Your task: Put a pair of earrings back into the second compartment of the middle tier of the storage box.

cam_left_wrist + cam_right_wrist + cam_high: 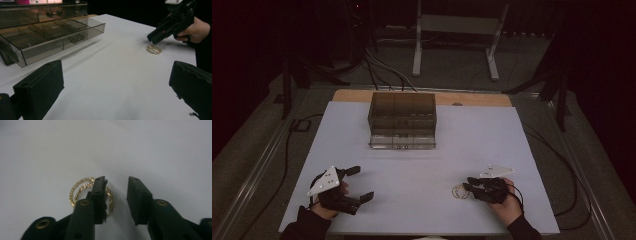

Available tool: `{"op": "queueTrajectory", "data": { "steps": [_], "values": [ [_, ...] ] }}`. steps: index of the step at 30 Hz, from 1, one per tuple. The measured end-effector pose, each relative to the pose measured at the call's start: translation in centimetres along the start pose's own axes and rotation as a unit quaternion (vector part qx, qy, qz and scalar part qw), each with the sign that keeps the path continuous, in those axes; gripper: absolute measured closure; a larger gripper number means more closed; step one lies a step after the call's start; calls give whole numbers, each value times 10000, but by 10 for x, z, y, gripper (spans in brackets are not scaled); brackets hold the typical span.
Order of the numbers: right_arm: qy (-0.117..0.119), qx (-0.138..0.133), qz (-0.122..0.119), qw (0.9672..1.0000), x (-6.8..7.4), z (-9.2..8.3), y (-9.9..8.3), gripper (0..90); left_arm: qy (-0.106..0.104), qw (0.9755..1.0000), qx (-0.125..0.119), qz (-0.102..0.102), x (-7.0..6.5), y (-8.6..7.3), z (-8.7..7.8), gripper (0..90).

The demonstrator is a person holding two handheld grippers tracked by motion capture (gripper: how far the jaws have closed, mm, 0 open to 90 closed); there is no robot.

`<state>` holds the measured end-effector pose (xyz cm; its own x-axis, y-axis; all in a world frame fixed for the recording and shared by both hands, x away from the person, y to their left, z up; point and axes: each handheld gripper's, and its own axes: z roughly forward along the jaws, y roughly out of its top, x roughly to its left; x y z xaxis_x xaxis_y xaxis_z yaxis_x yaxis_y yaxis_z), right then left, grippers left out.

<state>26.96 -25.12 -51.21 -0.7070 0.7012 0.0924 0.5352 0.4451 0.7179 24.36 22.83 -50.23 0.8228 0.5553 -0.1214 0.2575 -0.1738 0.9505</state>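
While both lie flat, two gold bangles under right gripper, jaws apart, unclamped

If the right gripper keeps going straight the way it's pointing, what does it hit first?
Probably the gold rings on the white table: the right gripper tilts down over them, one jaw already overlapping them. Depth is unclear.

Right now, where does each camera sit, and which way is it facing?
High view: above the person's side, looking forward and down on the table; both hands, left gripper, right gripper.
Left gripper view: on the left gripper, looking across at the compartment box and the right gripper; its own jaws spread wide.
Right gripper view: on the right gripper, looking down at the gold rings; its own jaws.
All three share the rings.
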Motion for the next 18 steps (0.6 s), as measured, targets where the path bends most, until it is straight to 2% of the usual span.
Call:
{"op": "queueTrajectory", "data": {
  "steps": [1,6,9,13,18],
  "values": [
    [-14,111,-34,9999,0,4,-1,711,0,10000,19,16,0,0,0,4],
    [-58,204,-127,9997,3,7,-1,761,3,10000,-6,-10,0,0,0,4],
    [-219,276,-331,9988,8,8,-1,793,1,10000,5,0,0,0,0,4],
    [-311,351,-451,9979,12,9,1,854,10,10000,-1,-10,0,0,0,4],
    [-347,353,-419,9979,13,9,1,868,15,10000,-5,5,0,0,0,4]
  ]
}}
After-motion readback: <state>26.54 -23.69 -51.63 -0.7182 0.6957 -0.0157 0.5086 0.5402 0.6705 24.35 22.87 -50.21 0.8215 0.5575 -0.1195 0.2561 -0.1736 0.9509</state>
